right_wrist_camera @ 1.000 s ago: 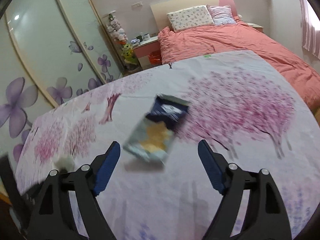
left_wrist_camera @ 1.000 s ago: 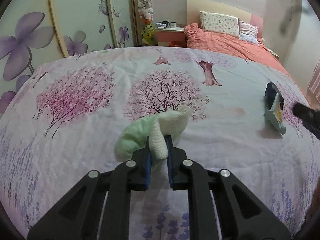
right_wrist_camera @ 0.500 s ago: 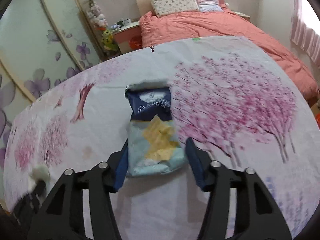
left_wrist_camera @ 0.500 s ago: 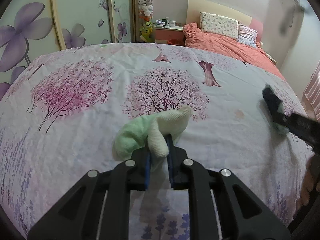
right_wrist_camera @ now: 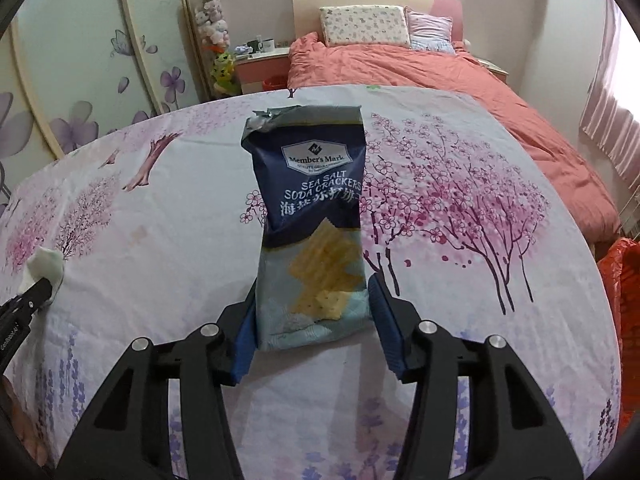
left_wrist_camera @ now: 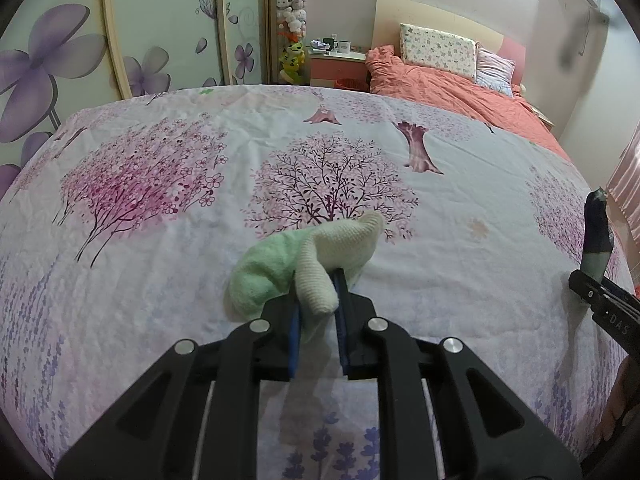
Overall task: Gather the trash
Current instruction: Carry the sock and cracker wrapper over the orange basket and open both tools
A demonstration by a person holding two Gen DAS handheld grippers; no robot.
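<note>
A mint-green and cream sock [left_wrist_camera: 280,256] is pinched between the blue pads of my left gripper [left_wrist_camera: 318,292], which is shut on it just above the floral sheet [left_wrist_camera: 160,240]. In the right wrist view, a dark blue and pale blue cracker bag [right_wrist_camera: 316,216] stands upright with its torn top edge up. My right gripper [right_wrist_camera: 314,312] is shut on the bag's lower end, one pad against each side. From the left wrist view the bag [left_wrist_camera: 598,236] shows edge-on at the far right. The sock [right_wrist_camera: 46,264] shows at the far left of the right wrist view.
The flat surface is covered by a sheet printed with pink trees. Behind it lie a bed with a coral duvet [right_wrist_camera: 440,76], a nightstand [left_wrist_camera: 336,64] and wardrobe doors with purple flowers [left_wrist_camera: 60,60]. An orange bag [right_wrist_camera: 620,280] sits past the right edge.
My right gripper came down and forward and closed from wide open onto the cracker bag, which went from lying flat to standing upright. The left gripper kept still with the sock.
</note>
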